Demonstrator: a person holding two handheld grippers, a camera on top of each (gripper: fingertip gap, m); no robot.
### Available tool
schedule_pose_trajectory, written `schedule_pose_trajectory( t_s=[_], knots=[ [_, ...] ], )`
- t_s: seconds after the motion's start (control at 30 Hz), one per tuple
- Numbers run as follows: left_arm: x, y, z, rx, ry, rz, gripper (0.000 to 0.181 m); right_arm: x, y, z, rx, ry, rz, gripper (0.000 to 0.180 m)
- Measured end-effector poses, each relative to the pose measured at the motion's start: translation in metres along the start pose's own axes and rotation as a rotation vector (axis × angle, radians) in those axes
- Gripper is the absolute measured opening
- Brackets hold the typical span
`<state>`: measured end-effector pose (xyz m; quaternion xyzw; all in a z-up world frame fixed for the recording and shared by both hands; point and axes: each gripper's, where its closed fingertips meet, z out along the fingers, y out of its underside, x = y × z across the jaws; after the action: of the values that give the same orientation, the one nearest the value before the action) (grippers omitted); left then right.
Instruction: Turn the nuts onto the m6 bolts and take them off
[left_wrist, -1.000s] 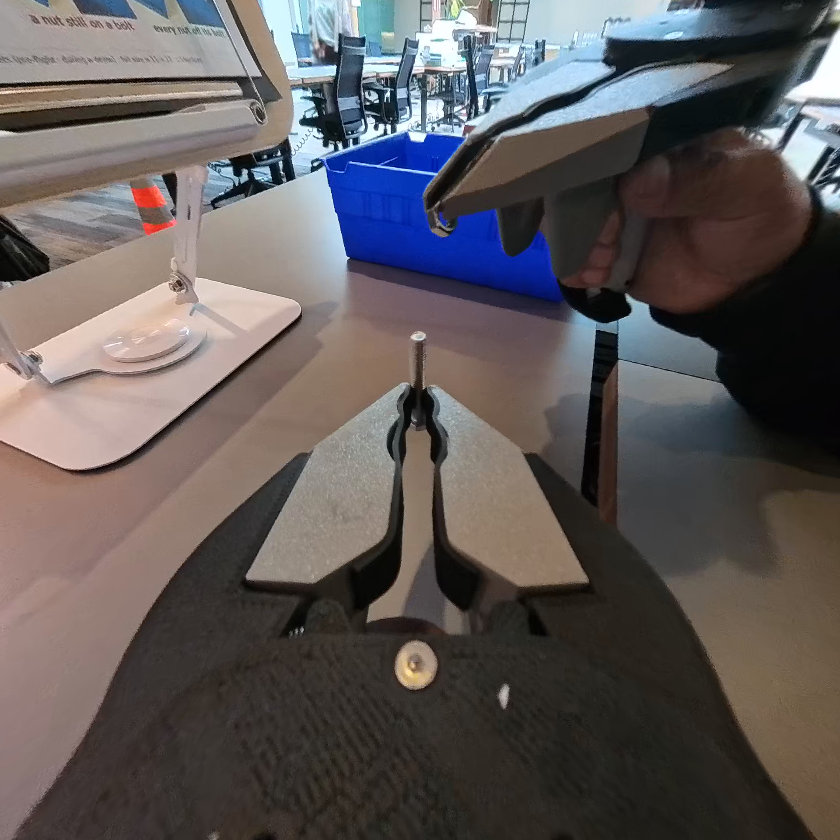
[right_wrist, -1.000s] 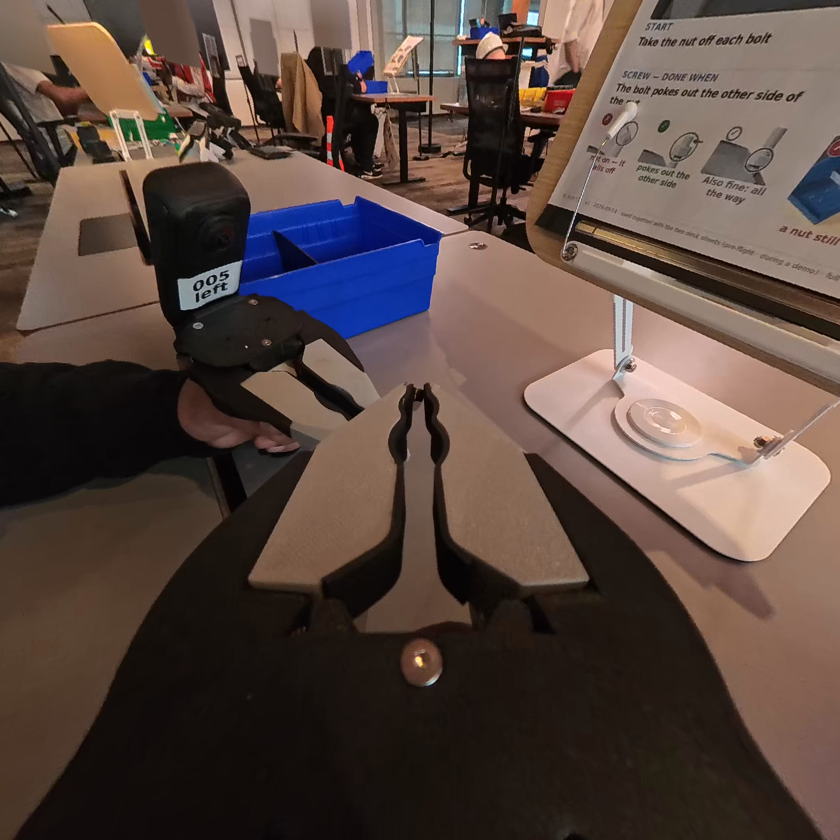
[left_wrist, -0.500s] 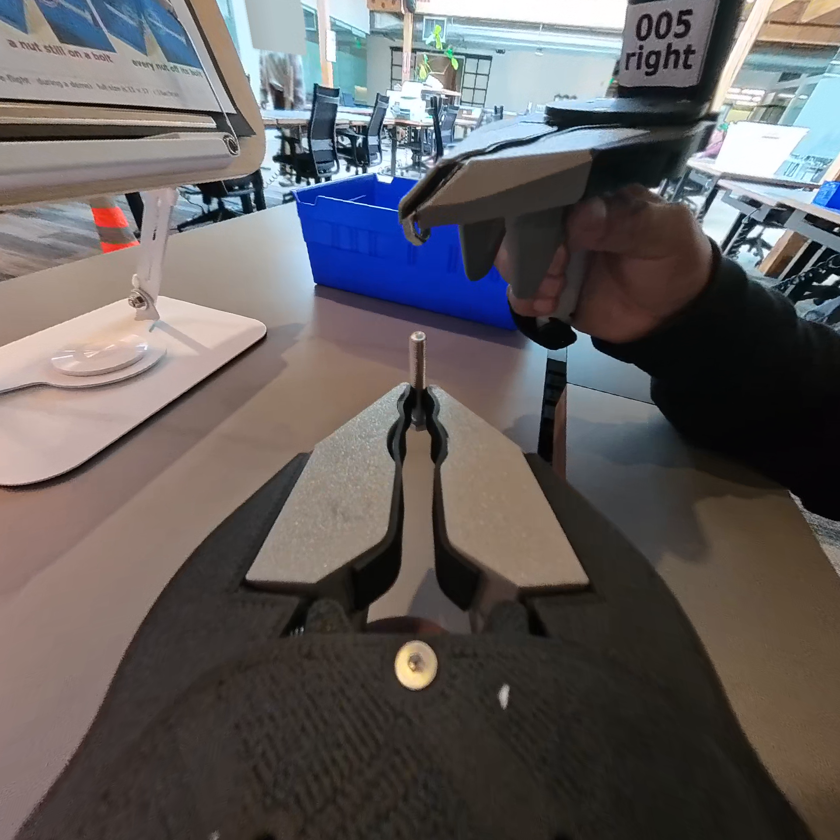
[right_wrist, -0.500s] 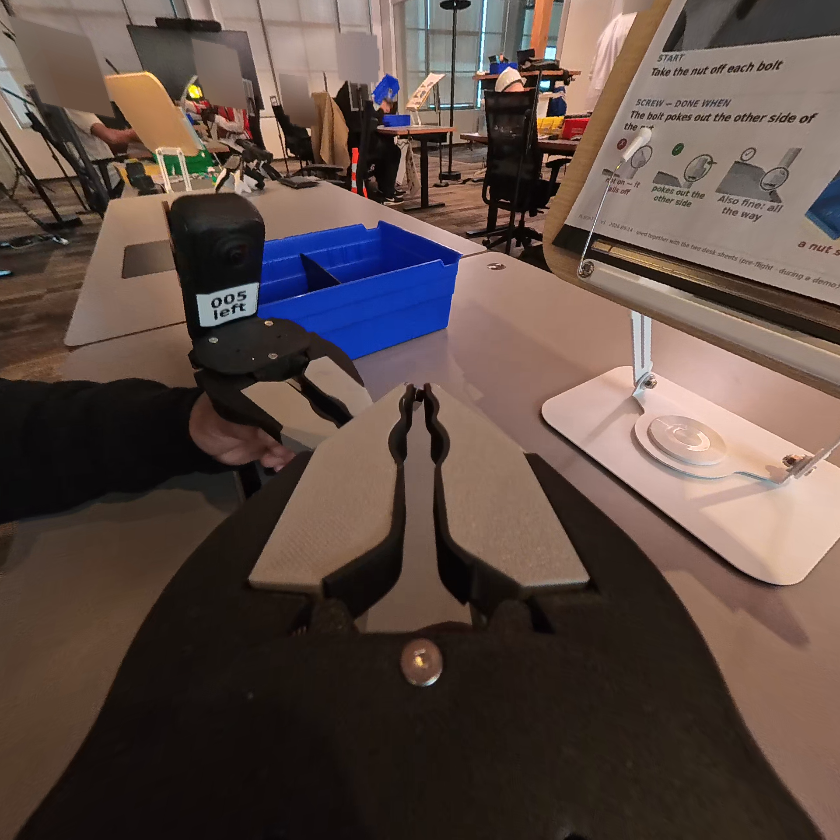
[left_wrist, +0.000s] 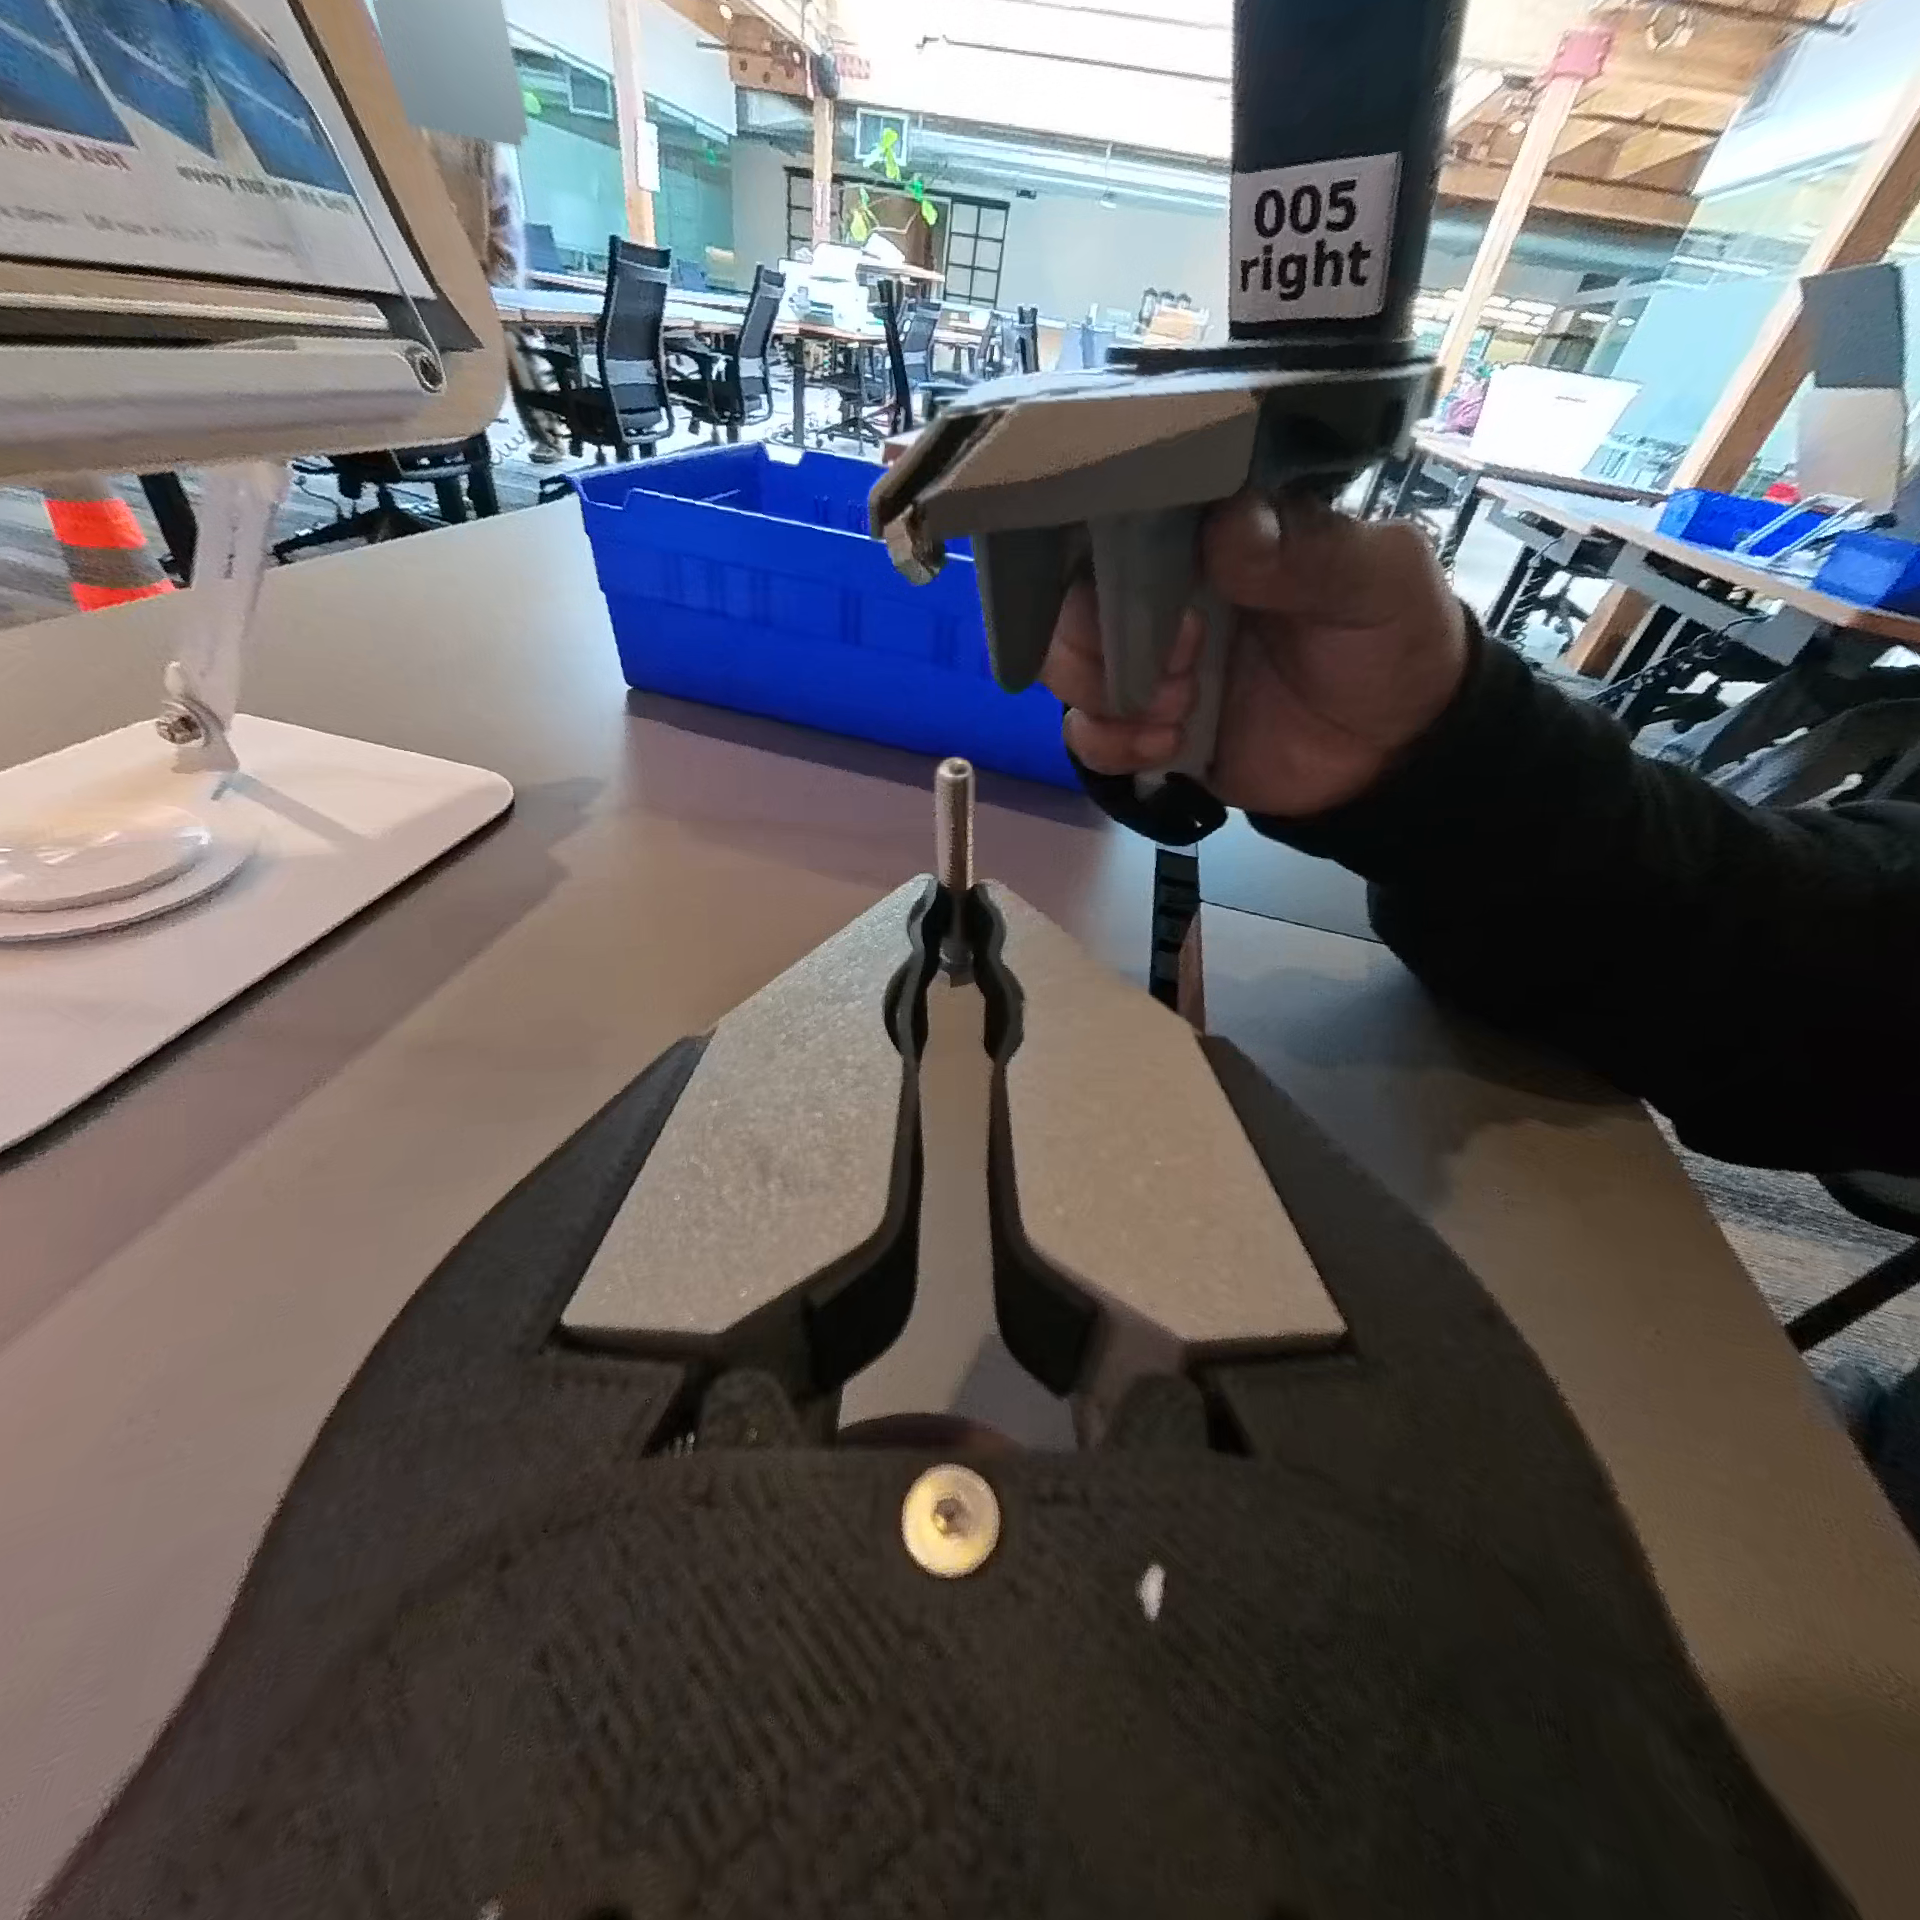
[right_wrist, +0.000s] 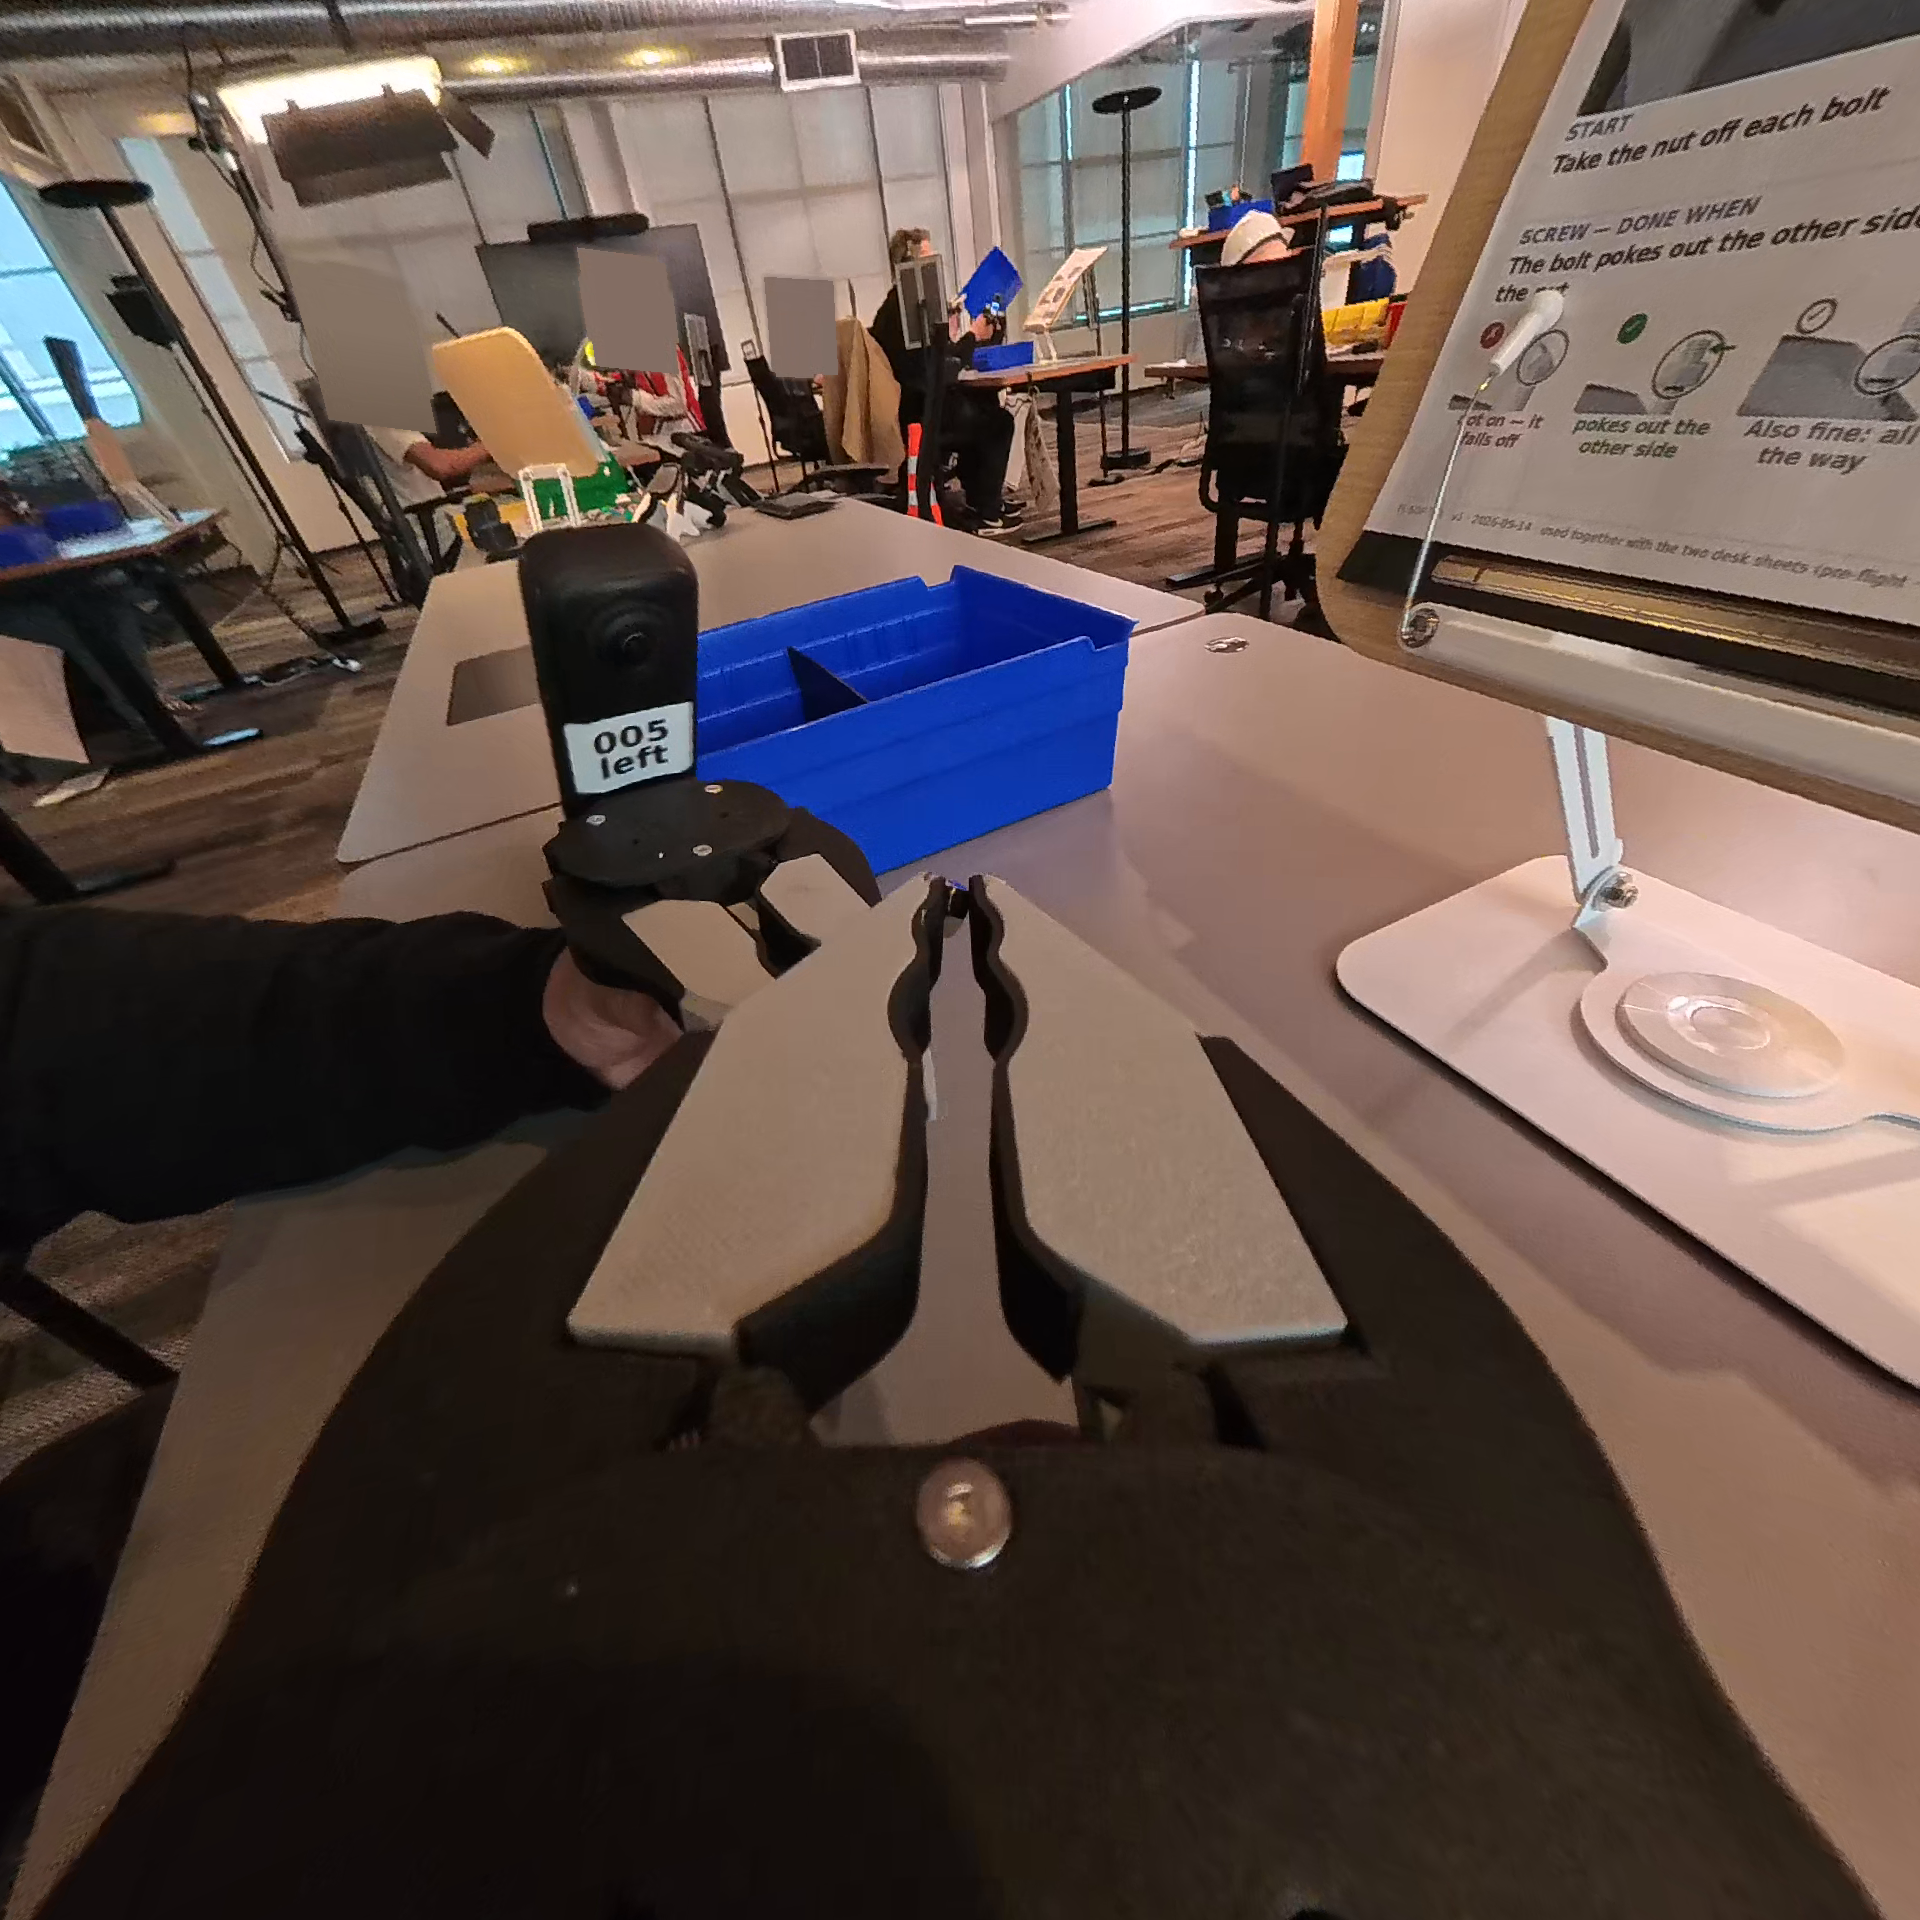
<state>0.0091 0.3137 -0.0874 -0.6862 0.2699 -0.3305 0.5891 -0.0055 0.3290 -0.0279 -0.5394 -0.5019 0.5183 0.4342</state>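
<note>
The M6 bolt (left_wrist: 954, 831) stands upright, threaded end up, clamped near its lower end between the fingertips of the left tool (left_wrist: 954, 940); its head is hidden by the fingers (left_wrist: 790, 1122), and the shank above the tips is bare. The nut (left_wrist: 914, 553) sits well above the bolt toward 12 o'clock, pinched at the tip of the right tool (left_wrist: 906, 540), which is closed on it; that tool is held level in a hand (left_wrist: 1299, 665) with a black sleeve, its nose pointing toward 9 o'clock, apart from the bolt and not touching it. In the right wrist view the right tool (right_wrist: 958, 899) shows its two fingers nearly together with only a thin slot between; the nut itself is too small there to make out; the left tool (right_wrist: 769, 914) lies at 10 o'clock, gripped by the other hand (right_wrist: 603, 1023), a black camera post rising from its top. Beyond both tools a blue bin (left_wrist: 790, 613) with an inner divider rests on the grey-brown surface (left_wrist: 436, 1039); seen from the right wrist the blue bin (right_wrist: 935, 696) sits at 12 o'clock. A white stand base (left_wrist: 260, 821) lies at 9 o'clock in the left wrist view, carrying a tilted instruction sheet (left_wrist: 177, 166) on a board; the same white stand base (right_wrist: 1621, 1081) is at 3 o'clock in the right wrist view. Office chairs, desks and an orange cone fill the room behind.
</note>
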Motion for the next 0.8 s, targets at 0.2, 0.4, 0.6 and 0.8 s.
schedule_pose_trajectory(
  t_s=[0.2, 0.4, 0.6, 0.8],
  knots=[
    [0.000, 0.007, 0.003, -0.063, -0.002, -0.048, 0.002, -0.010, 0.005, 0.005, -0.023, -0.043, -0.057, 0.001],
    [0.007, 0.013, 0.006, -0.117, 0.055, -0.134, 0.002, -0.010, 0.014, 0.010, -0.058, -0.039, -0.116, 0.001],
    [0.016, 0.005, 0.005, -0.104, 0.096, -0.161, 0.002, -0.014, 0.018, 0.005, -0.056, -0.071, -0.186, 0.001],
    [0.024, 0.002, 0.005, -0.104, 0.130, -0.162, 0.002, -0.025, 0.014, -0.002, -0.036, -0.099, -0.300, 0.001]
  ],
)
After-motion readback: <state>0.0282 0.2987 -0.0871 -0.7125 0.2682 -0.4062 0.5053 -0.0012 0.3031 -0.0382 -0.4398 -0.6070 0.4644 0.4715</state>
